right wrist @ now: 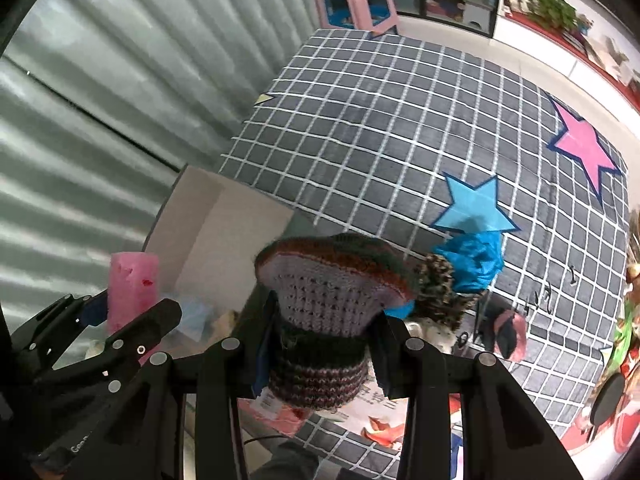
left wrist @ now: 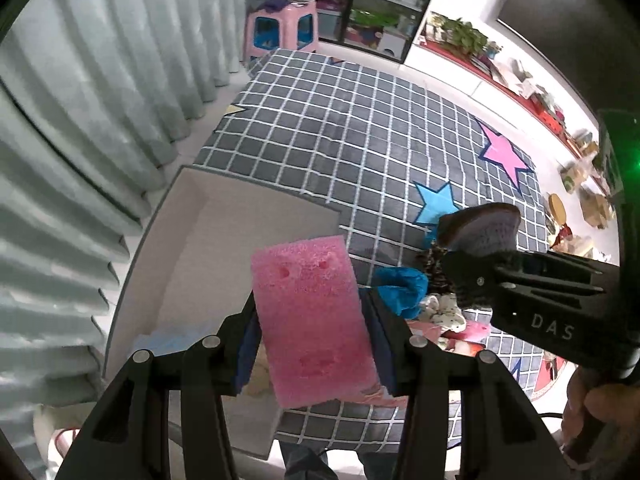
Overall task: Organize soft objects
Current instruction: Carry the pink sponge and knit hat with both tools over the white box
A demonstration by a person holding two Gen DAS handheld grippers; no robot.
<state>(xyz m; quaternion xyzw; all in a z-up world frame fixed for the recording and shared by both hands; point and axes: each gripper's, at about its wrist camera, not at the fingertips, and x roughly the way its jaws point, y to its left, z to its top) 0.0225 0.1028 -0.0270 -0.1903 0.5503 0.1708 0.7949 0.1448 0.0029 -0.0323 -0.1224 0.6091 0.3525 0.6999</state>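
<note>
My left gripper (left wrist: 310, 336) is shut on a pink foam sponge (left wrist: 312, 316), held upright above the open white box (left wrist: 192, 216). That sponge (right wrist: 130, 288) and the left gripper (right wrist: 116, 320) also show at the left of the right wrist view. My right gripper (right wrist: 324, 352) is shut on a knitted striped hat (right wrist: 328, 300), purple and brown, which flares out above the pads. In the left wrist view the same hat (left wrist: 480, 228) sticks out of the right gripper (left wrist: 468, 276) at the right. The box (right wrist: 224, 232) holds something light blue at its bottom.
A grey checked rug (left wrist: 360, 132) with a pink star (left wrist: 504, 152) and a blue star (right wrist: 476, 204) covers the floor. A blue crumpled cloth (right wrist: 476, 260), a speckled pompom (right wrist: 436, 284) and other soft items lie on it. Curtains (left wrist: 80, 120) hang left; a pink stool (right wrist: 356, 0) stands far back.
</note>
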